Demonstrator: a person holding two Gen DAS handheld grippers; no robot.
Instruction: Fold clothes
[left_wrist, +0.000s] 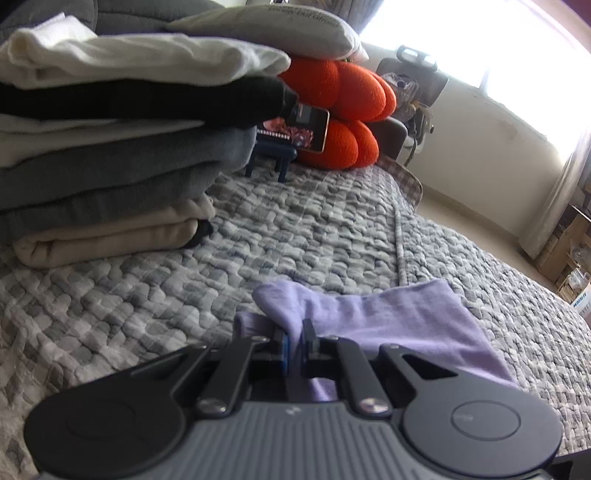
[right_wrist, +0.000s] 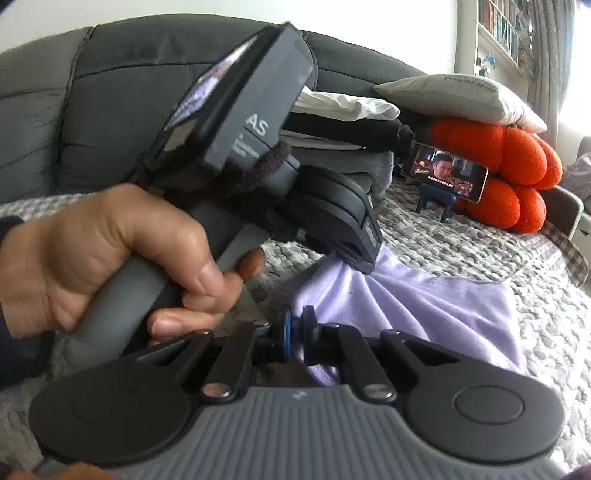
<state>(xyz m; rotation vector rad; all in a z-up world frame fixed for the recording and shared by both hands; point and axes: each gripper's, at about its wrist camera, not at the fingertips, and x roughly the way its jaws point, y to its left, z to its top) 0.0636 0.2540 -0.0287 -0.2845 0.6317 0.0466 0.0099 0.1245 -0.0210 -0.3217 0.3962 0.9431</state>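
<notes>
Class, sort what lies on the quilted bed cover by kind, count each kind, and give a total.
Stack of folded clothes: 1
Lilac garment: 1
Orange cushion: 1
Grey pillow: 1
Phone on blue stand: 1
Total: 5

garment, lilac (left_wrist: 399, 317): 1 | phone (right_wrist: 448, 171): 1 | hand-held grippers: 2 (both pinching)

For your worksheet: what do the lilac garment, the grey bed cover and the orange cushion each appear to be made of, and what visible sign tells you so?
Lilac garment: thin, matte knit, probably cotton jersey; it drapes in soft folds.
Grey bed cover: quilted woven fabric; stitched lines leave puffy, pebbled bumps in a check pattern.
Orange cushion: fuzzy fabric, perhaps wool or fleece, over soft stuffing; its rounded lobes bulge. Exact fibres cannot be told.
</notes>
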